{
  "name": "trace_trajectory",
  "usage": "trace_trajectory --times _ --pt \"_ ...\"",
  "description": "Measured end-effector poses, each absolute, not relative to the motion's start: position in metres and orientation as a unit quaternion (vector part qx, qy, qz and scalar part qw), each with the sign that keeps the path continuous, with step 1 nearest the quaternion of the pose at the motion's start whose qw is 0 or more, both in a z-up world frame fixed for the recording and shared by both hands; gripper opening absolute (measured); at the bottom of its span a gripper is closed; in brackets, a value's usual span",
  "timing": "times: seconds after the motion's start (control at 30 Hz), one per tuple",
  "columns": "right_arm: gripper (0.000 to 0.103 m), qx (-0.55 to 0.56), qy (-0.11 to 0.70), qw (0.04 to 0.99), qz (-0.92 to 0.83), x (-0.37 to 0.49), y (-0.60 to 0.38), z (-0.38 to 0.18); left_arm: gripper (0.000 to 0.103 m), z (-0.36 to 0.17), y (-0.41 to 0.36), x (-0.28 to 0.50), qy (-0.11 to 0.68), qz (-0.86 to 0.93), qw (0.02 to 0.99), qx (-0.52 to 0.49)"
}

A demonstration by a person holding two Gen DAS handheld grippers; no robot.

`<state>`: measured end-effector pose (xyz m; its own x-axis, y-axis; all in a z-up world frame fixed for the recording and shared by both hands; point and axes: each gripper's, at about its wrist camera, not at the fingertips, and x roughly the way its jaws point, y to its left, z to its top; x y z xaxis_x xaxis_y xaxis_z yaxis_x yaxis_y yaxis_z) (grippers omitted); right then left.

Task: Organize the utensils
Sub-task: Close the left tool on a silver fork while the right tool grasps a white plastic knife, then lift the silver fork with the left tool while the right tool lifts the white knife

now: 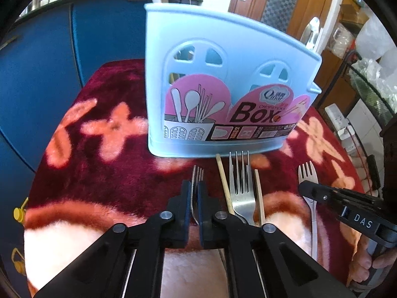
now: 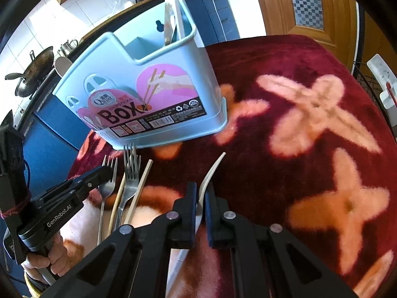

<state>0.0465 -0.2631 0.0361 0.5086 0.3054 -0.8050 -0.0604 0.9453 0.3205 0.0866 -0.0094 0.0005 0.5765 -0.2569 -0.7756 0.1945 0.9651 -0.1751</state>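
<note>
Below the box (image 1: 223, 79), both tools grip forks.

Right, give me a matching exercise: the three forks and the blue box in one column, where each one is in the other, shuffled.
Things:
1. leftmost fork
2. middle fork
3. rightmost fork
4. blue box

Places:
A. standing upright on the blanket
B. pinched in the right gripper
C. lying between two chopsticks
D. pinched in the left gripper

Pairs: 1-D, 2-C, 3-B, 4-A
</note>
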Motion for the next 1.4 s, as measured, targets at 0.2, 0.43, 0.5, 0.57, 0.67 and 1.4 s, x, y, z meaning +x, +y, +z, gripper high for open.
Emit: trace_trajectory --times 0.2,0.43,0.5,0.57,0.67,1.4 --pt "0.006 0.125 0.46 0.871 0.115 0.037 -0.261 0.048 0.001 0.013 0.001 0.076 0.422 -0.114 0.898 -0.039" --pt "0.006 0.133 0.43 0.883 0.128 0.026 -0.259 0.063 0.001 0.029 0.009 0.066 0.393 -0.095 0.914 -0.04" --pt "0.006 0.134 0.423 0.887 0.131 0.024 -0.258 0.066 0.001 0.033 0.009 0.064 0.384 -0.093 0.918 -0.041" --pt "0.006 0.13 0.411 0.892 0.134 0.02 -0.256 0.072 0.001 0.039 0.011 0.06 0.371 -0.088 0.924 -0.039" --pt "0.006 0.126 0.396 0.899 0.138 0.016 -0.253 0.08 0.001 0.048 0.013 0.055 0.353 -0.08 0.932 -0.032" --pt "0.006 0.107 0.327 0.928 0.145 0.002 -0.252 0.122 0.001 0.102 0.002 0.044 0.273 -0.071 0.959 -0.004"
